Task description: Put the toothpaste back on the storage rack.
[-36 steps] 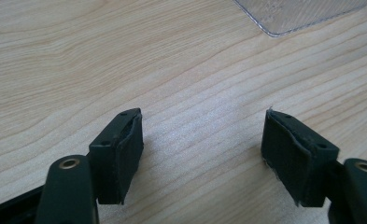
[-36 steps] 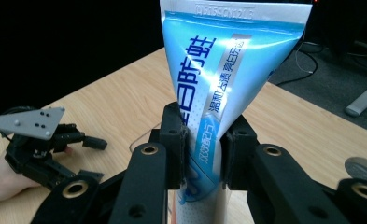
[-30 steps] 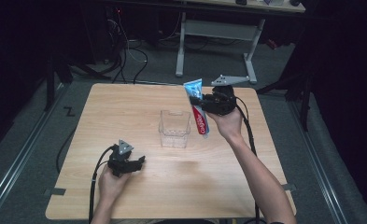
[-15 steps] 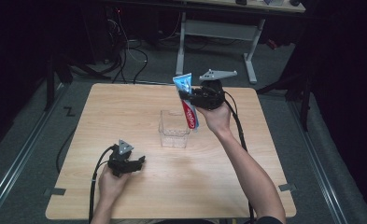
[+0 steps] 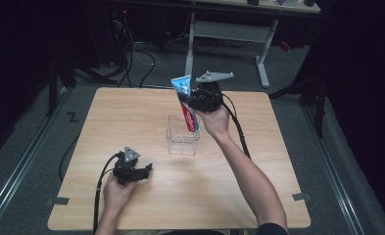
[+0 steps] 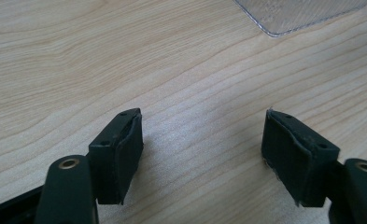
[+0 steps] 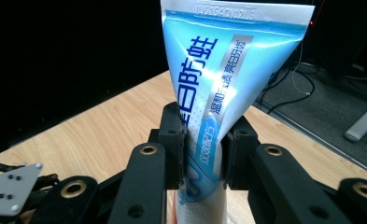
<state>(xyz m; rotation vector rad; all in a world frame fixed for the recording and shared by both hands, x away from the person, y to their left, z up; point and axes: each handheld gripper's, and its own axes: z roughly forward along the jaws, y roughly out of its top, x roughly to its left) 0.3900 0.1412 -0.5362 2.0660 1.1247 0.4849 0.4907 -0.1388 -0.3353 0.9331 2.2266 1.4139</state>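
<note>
In the right gripper view the toothpaste tube [image 7: 218, 88] has its lower end hidden behind the claw; the clear plastic container [image 6: 302, 14] is cut off by the left gripper view's top edge.

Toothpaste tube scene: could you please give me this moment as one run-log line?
right claw: shut on toothpaste tube | tube: upright, cap end down over clear plastic box | left claw: open, nothing between jaws, low over table

My glossy blue-and-white plastic toothpaste tube [image 7: 218, 88] shines; the clear plastic box [image 5: 182, 136] looks smooth, the pale wooden table [image 5: 258, 186] matt.
</note>
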